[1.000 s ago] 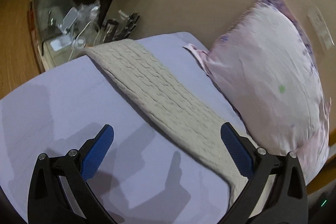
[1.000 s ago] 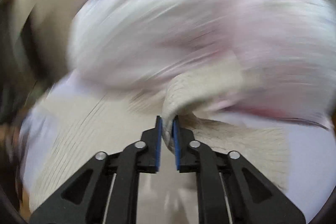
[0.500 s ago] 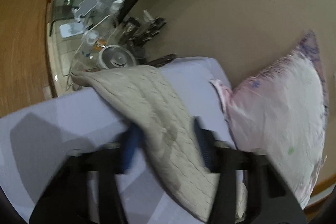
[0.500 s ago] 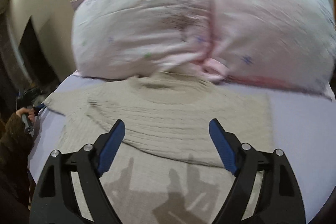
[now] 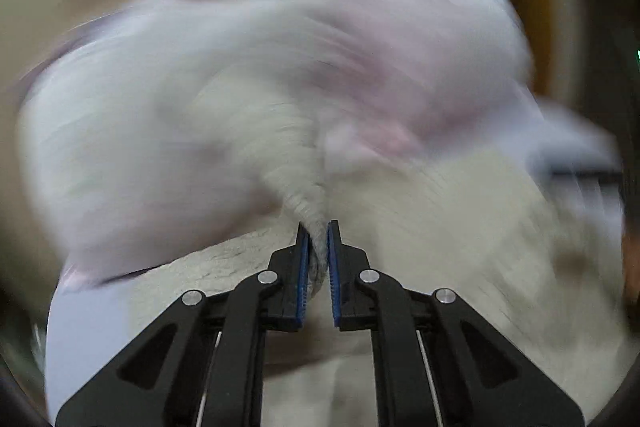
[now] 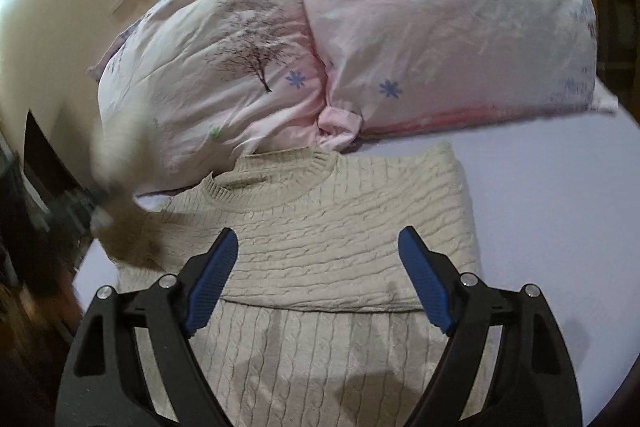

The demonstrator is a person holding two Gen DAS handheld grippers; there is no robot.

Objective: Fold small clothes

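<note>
Beige cable-knit sweater (image 6: 344,227) lies on the lavender bedsheet (image 6: 560,195) below the pink floral pillows (image 6: 400,27); left gripper (image 5: 316,259) pinches a sweater bunch, right gripper (image 6: 320,279) hovers spread wide.

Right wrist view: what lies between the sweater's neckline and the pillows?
Nothing separate: in the right wrist view the beige sweater's collar reaches the pink floral pillows, which overlap its upper-left edge.

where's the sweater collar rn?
Right wrist view, centre: the sweater collar lies on the sheet, touching the pillows.
</note>
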